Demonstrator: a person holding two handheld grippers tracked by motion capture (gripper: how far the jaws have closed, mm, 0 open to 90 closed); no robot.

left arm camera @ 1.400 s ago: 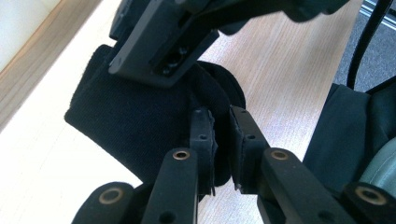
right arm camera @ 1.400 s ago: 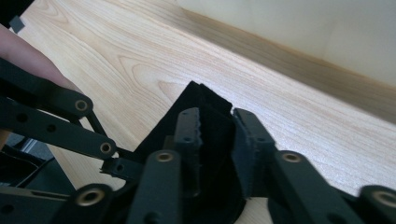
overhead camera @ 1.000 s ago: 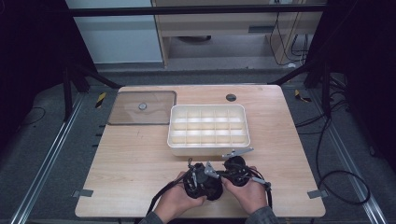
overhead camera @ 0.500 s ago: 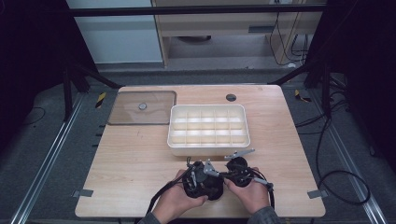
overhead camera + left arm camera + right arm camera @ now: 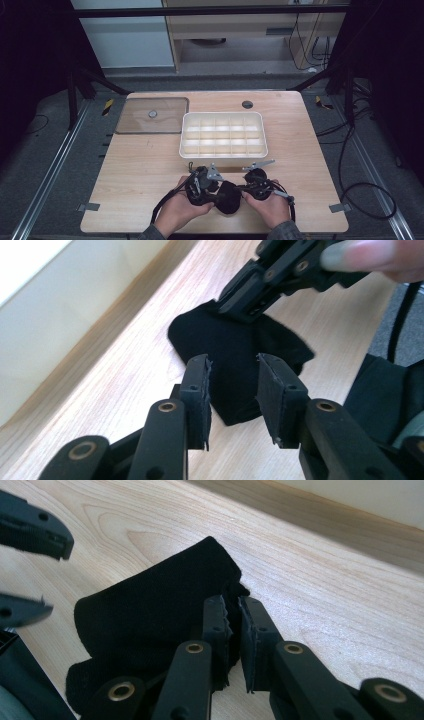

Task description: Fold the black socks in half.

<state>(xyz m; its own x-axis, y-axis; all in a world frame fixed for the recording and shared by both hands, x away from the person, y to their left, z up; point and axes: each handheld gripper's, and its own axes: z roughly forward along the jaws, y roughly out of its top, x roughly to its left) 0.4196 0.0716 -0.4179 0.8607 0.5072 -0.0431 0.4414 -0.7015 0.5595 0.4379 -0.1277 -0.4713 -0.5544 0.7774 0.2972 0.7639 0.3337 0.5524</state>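
Note:
A black cloth (image 5: 228, 198) lies crumpled on the wooden table (image 5: 150, 170) near its front edge, between two hands. My left gripper (image 5: 232, 390) is open, its jaws straddling the near end of the cloth (image 5: 235, 345) with a clear gap on either side. My right gripper (image 5: 234, 625) comes from the opposite side and is shut on the cloth's edge (image 5: 150, 615). In the left gripper view the right gripper (image 5: 240, 307) pinches the far edge of the cloth. In the high view the left gripper (image 5: 216, 192) and the right gripper (image 5: 241, 190) face each other over the cloth.
A white tray (image 5: 186, 135) with several compartments stands just beyond the grippers. A tinted flat lid (image 5: 135, 120) with a small knob lies at the back left. A small dark disc (image 5: 247, 104) sits near the far edge. Bare wood spreads to the left and right.

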